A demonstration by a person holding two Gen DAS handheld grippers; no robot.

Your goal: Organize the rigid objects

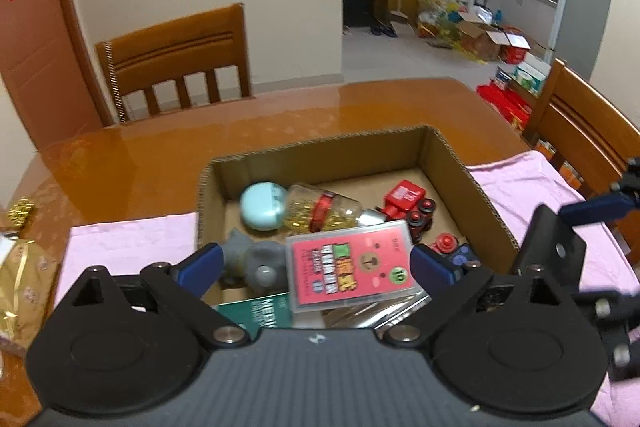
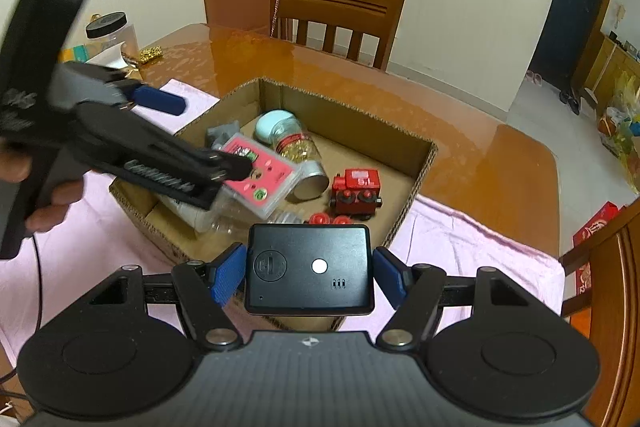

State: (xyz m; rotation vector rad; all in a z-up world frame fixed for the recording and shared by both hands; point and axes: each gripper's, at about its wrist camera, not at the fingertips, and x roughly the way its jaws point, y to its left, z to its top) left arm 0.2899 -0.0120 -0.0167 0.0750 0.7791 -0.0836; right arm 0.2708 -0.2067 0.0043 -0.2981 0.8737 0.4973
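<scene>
Step in hand: a black device is clamped by the right gripper above the near rim of the cardboard box at frame centre; lowering and release are judged due next. The left gripper is spread wide, the pink card case lying loose between its fingers. Contents beneath the case are largely hidden.

One cardboard box; two chairs; one red toy train, perhaps two; one black device.

a: colours in the box?
b: brown box. pink card case, red train, pale blue cap, grey toy.
a: outside it?
b: black device, blue pads, pink cloth, glossy orange table.
</scene>
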